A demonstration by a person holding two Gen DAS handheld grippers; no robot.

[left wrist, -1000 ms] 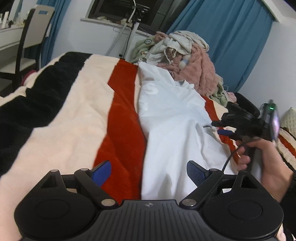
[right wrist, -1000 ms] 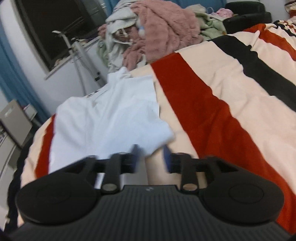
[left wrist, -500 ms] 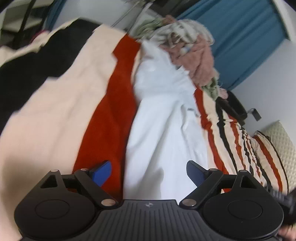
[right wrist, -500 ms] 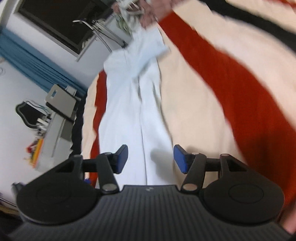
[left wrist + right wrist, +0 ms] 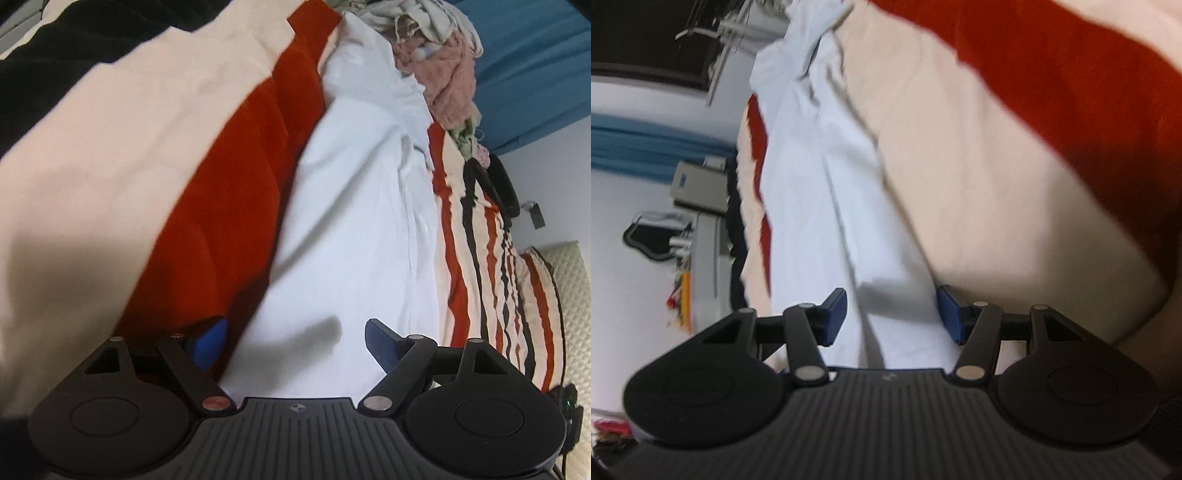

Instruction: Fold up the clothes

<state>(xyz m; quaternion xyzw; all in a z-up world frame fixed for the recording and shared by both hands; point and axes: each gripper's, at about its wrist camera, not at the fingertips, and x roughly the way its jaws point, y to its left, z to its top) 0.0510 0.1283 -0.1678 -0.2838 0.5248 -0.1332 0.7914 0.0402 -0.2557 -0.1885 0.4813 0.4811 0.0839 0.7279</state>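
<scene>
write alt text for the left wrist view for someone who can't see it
The open left tongs hover over the near end of a long white garment lying on a red, cream and black striped blanket, with a pile of unfolded clothes beyond.

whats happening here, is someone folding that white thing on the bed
Yes. A person holding a gripper in each hand is working on a white garment laid out long and narrow on a striped blanket. The left gripper and the right gripper are both open, poised over the near end of the garment with nothing gripped. A pile of other clothes sits at the far end of the bed.
</scene>
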